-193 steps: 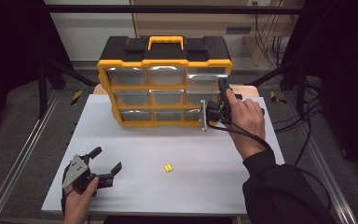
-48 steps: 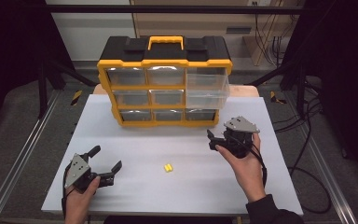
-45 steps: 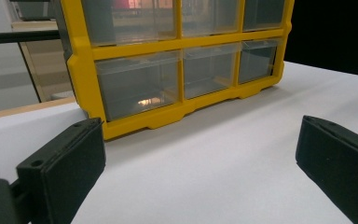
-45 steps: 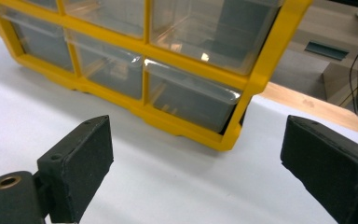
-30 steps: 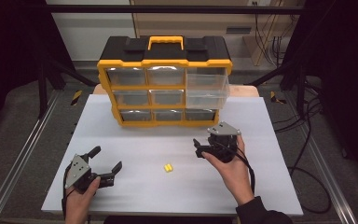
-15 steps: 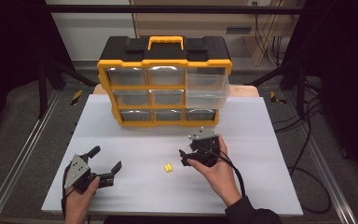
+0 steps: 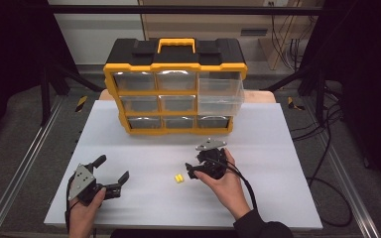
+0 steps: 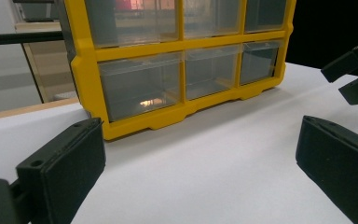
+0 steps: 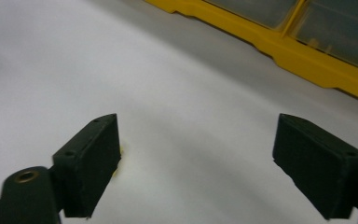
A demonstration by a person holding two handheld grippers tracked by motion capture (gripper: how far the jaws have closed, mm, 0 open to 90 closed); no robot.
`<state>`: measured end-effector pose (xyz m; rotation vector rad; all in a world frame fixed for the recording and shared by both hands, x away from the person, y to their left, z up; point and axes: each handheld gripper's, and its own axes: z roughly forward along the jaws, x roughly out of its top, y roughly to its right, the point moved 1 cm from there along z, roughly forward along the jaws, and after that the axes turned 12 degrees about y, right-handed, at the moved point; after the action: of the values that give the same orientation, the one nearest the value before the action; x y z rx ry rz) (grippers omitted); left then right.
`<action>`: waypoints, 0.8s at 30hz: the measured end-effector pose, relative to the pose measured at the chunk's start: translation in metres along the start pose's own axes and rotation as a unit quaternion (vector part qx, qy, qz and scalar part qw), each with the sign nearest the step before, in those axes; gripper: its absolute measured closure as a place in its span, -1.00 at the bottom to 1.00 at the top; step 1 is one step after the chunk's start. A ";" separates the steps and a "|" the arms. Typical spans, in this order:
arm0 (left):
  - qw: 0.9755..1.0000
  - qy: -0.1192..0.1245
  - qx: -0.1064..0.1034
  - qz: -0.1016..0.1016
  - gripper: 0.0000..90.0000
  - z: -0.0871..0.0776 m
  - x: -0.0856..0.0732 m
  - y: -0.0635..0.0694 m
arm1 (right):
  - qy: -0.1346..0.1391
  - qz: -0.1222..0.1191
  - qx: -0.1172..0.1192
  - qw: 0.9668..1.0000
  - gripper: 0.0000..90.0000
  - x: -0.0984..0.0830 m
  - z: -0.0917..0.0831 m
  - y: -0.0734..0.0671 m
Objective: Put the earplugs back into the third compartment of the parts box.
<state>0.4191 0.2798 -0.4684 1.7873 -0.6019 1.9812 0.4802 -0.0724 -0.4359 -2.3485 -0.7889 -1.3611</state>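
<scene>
A small yellow piece lies on the white table top, in front of the drawer organizer and a little toward the person. The right gripper is just beside it, on its right side in the high view, with the tips pointing toward the piece but not around it. In the right gripper view only a thin yellow edge shows behind the left jaw. The jaws have just been closing a little, yet they are spread wide and nothing is between them.

The left gripper rests near the front left part of the table, well apart from the piece, with its jaws also spread and empty.

Behind stands the yellow and black drawer organizer; its upper right drawer is pulled out.
</scene>
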 end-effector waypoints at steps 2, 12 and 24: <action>1.000 -0.001 0.000 0.001 -0.98 0.000 0.000 0.000 | -0.002 0.002 0.005 1.000 -0.47 -0.002 0.001 -0.001; 1.000 -0.002 -0.001 0.001 -0.98 0.000 0.000 0.001 | -0.008 0.016 0.045 0.999 0.19 -0.008 0.008 -0.014; 1.000 -0.002 -0.002 0.003 -0.97 0.000 0.000 0.001 | -0.032 0.018 0.071 0.997 0.59 -0.019 0.021 -0.032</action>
<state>0.4189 0.2787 -0.4686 1.7902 -0.6114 1.9794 0.4682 -0.0416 -0.4633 -2.2928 -0.8278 -1.1803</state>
